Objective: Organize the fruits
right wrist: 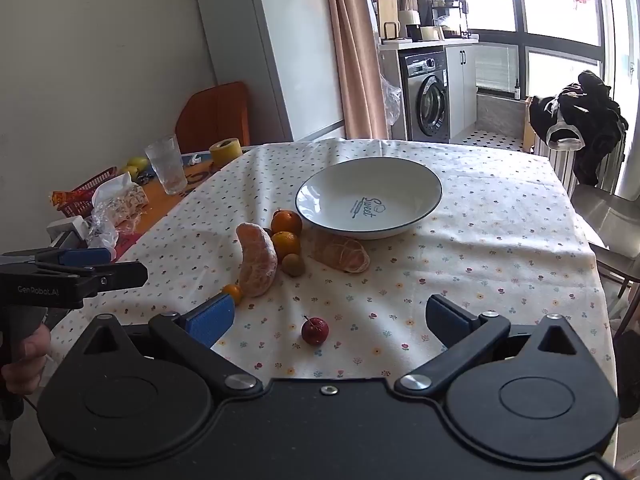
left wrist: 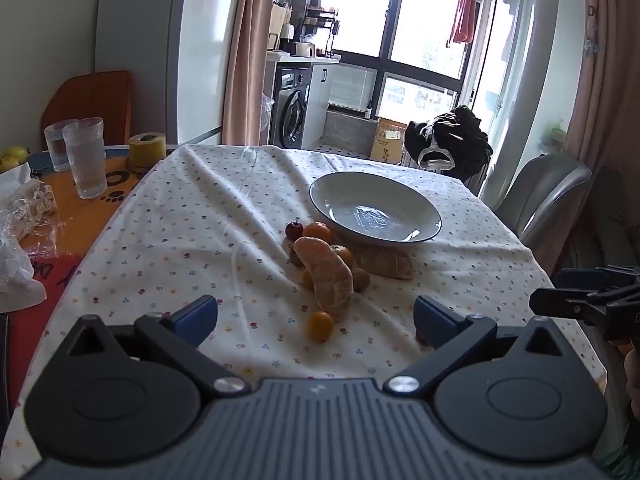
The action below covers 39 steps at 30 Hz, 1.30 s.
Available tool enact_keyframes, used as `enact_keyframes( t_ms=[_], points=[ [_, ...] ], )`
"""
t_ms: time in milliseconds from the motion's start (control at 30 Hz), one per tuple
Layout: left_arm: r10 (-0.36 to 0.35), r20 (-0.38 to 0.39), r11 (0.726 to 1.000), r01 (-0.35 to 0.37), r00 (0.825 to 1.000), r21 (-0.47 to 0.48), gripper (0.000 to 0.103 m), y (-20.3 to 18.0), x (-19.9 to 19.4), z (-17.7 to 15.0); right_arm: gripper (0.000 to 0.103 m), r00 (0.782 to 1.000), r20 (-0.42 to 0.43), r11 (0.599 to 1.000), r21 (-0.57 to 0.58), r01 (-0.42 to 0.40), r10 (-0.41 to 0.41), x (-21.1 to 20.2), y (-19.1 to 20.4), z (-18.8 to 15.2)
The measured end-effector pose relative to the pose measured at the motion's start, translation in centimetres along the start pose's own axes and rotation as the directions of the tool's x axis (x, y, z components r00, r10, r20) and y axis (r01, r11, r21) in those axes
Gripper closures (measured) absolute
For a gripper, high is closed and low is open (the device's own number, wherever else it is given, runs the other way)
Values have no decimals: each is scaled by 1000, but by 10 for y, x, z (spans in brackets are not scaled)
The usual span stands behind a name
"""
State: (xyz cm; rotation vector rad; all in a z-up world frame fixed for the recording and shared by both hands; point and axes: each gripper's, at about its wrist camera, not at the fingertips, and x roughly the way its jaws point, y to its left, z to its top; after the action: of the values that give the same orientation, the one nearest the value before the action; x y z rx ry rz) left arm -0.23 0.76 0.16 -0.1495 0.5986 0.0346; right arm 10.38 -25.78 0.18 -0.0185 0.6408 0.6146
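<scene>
Both spread wide, empty: left gripper, right gripper. Between the right's blue pads, alone on bare cloth: small red cherry-like fruit. Just behind, clustered: peeled orange citrus segment, tangerines, brown kiwi. Beyond, touching the cluster: white dark-rimmed ceramic bowl, holding nothing. Open flowered white tablecloth rightward to the table edge.

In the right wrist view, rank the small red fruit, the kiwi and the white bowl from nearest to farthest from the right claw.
1. Small red fruit, just ahead of the open right claw.
2. Kiwi, farther back, left of centre.
3. White bowl, farthest.
</scene>
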Motion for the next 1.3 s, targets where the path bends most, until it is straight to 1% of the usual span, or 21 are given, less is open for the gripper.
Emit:
enact_keyframes(
  t_ms=[167, 1300],
  points=[
    [-5, 14, 1000, 5, 1000, 5, 0, -1, -3, 2, 0, 1000, 6, 1000, 6, -1, 1, -2, -1, 1],
    [-6, 17, 1000, 6, 1000, 3, 0, -2, -4, 1, 0, 1000, 19, 1000, 5, -4, 4, -4, -2, 2]
  ],
)
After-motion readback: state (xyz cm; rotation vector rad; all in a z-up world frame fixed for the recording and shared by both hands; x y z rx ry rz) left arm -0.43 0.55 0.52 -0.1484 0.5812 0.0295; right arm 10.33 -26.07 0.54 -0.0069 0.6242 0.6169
